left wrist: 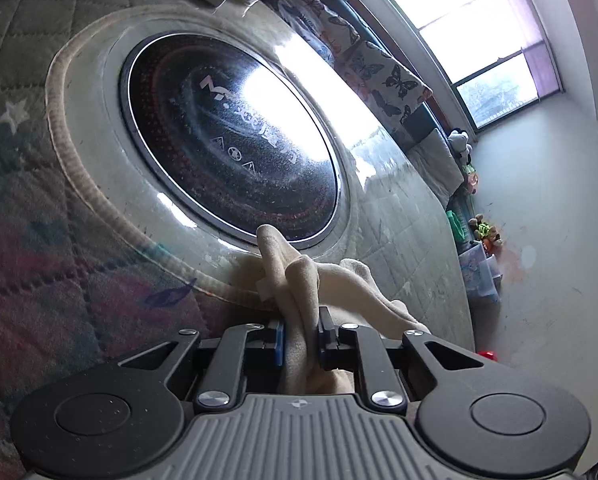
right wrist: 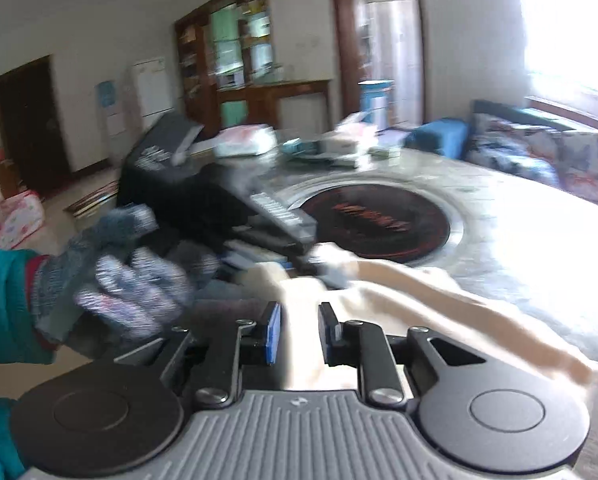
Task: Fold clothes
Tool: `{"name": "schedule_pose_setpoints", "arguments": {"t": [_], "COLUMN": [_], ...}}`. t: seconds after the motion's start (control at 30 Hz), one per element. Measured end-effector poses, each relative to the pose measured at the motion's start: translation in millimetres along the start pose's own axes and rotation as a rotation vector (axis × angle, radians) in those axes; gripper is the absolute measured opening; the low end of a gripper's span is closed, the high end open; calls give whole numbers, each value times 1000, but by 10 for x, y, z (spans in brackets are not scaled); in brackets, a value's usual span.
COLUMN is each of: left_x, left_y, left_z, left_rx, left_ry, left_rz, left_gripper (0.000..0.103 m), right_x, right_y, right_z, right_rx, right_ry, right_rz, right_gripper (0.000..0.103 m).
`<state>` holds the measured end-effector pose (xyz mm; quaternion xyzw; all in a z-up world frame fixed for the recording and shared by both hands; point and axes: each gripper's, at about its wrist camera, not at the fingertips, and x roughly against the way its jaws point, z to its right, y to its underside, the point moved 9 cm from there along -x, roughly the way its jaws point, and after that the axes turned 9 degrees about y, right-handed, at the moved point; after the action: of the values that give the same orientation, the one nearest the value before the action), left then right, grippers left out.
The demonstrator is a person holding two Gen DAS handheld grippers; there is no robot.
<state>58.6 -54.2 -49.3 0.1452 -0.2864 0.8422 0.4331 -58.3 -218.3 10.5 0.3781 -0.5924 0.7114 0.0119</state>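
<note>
Motion blur smears the gloved hand (right wrist: 127, 280) and cream cloth (right wrist: 419, 292) — right gripper's (right wrist: 299, 336) hold unclear.

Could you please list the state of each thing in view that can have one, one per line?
Left gripper: shut on the cream cloth, fingers pinching a bunched fold.
Right gripper: fingers close together with cream cloth between them; blur hides whether they clamp it.
Cream cloth: crumpled, not yet folded, partly lying on the table.
Round dark glass panel: set into the table, bare, reflecting the window.
Gloved hand: gripping the left gripper's handle.
</note>
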Motion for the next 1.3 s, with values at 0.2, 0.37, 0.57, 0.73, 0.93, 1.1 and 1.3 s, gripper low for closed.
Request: {"name": "schedule_pose_setpoints", "arguments": {"t": [0.2,0.37,0.57,0.73,0.93,1.1,1.3], "left_x": [1,2,-15,-40,-122,-368,-807], "left_y": [32,39,33,7,-11,93,266], "left_z": [24,43,93,206,524,910,1338], "left_rx": [-49,-81,-128,-191,-274,-356,-404], "left_ry": [-14,-31,-59,-73,-51,6,77], "left_rz": [-10,-9,-13,-14,-19,-45,-90], "left_gripper": [16,16,16,16,14,14,14], "right_x": [99,88,-35,0,284,630,966], "right_y": [186,422,657,700,606,536,601], "right_z": [835,1471,1840,1836,1822,1954,2332], "right_rx": [-145,-291,-443,-461,-464,-461,-472], "right_ry": [241,368,382,356,357,428,552], "right_rz": [-21,-51,-72,-51,28,86,103], "right_gripper": [23,33,40,14,9,9,9]}}
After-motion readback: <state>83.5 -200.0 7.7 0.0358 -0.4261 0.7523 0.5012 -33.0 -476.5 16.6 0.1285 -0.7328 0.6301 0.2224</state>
